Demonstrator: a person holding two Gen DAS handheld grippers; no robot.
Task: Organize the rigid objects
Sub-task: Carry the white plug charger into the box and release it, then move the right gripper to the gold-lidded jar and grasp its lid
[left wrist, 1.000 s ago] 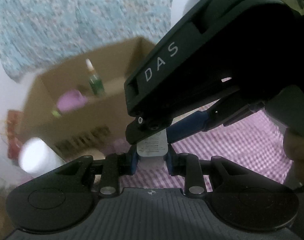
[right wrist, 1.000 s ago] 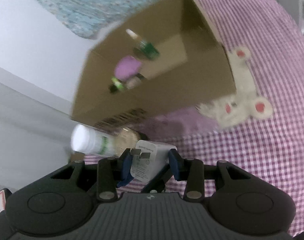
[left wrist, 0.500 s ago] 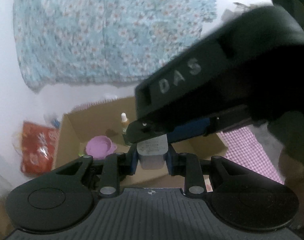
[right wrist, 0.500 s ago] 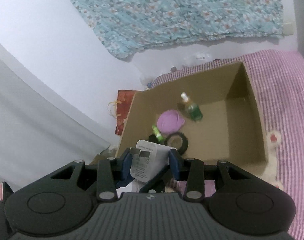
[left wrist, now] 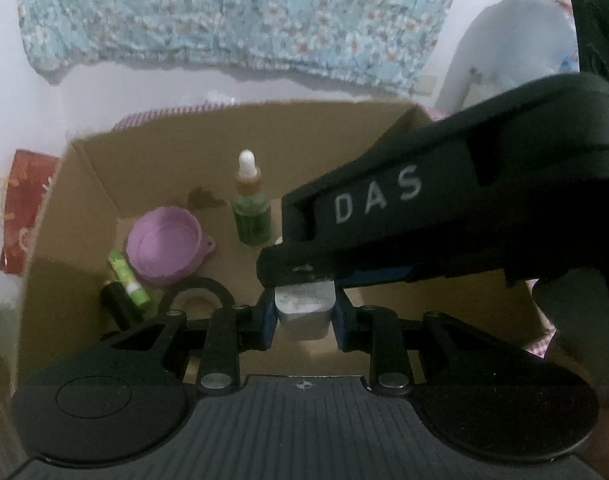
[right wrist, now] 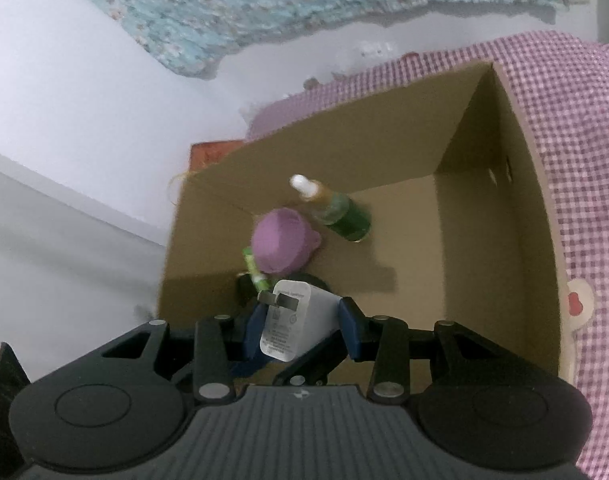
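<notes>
A white plug adapter [left wrist: 302,306] is clamped between the blue pads of my left gripper [left wrist: 304,312]. My right gripper [right wrist: 300,320] is shut on the same adapter [right wrist: 290,320], whose metal prongs point up and left. The right gripper's black housing [left wrist: 444,208] crosses the left wrist view from the right. Both hang over the near side of an open cardboard box [right wrist: 384,132]. Inside the box are a green dropper bottle [left wrist: 250,212], a purple cup [left wrist: 164,246], a green tube [left wrist: 128,280] and a black tape roll [left wrist: 196,296].
The box [left wrist: 164,168] rests on a purple checked cloth [right wrist: 564,120]. A white plush toy [right wrist: 580,304] lies against its right wall. A red bag [left wrist: 24,208] stands left of the box, and a floral cloth [left wrist: 244,20] hangs on the wall behind.
Both grippers have carried the adapter from beside the box's outer wall to above its open top. The box's inside now fills both views.
</notes>
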